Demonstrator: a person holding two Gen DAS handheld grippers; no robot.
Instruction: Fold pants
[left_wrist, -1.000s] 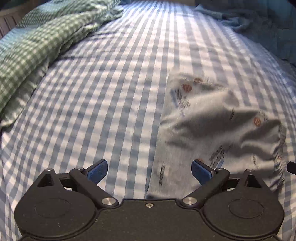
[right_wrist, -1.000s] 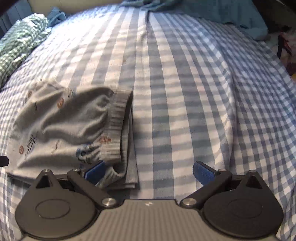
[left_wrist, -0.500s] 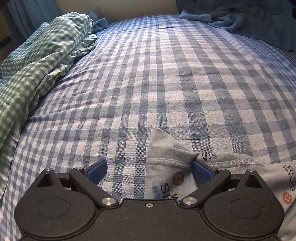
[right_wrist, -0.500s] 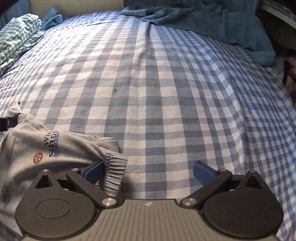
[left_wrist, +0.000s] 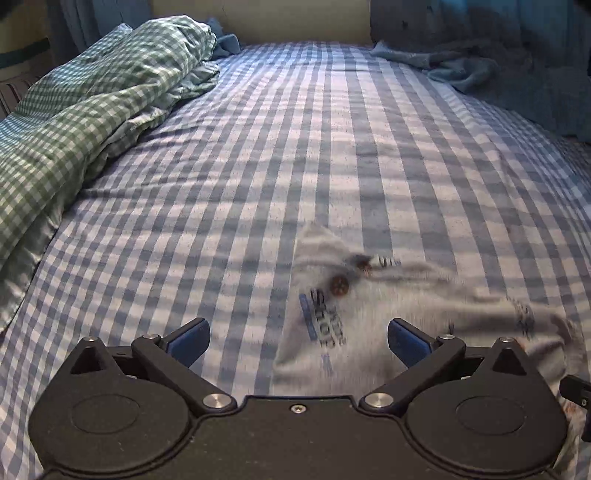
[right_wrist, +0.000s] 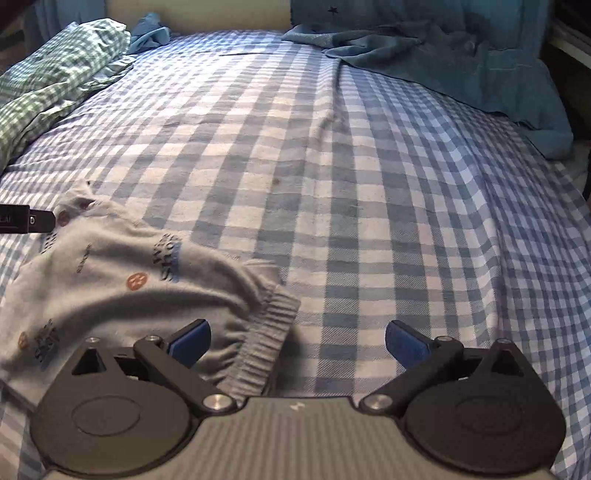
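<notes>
Since 0.5 s ago you've drawn both grippers back and up from the pants (right_wrist: 122, 284): in the left wrist view the grey fabric that sat pinched against your inner pad now lies further ahead on the checked bedspread (left_wrist: 258, 177), released, its print smeared by motion. Against the flatter bundle of 1 s ago, the cloth looks opened out and rumpled, so I judge the fold is not yet made and you'll need a fresh grasp. Your left gripper (left_wrist: 298, 341) stands wide with nothing between its 2 pads; the pants' left edge lies ahead, nearer the right pad. Your right gripper (right_wrist: 298, 341) is equally wide and empty; the ribbed waistband (right_wrist: 267, 332) sits in front of its left pad, whether touching I can't tell, the rest spreading away leftward
</notes>
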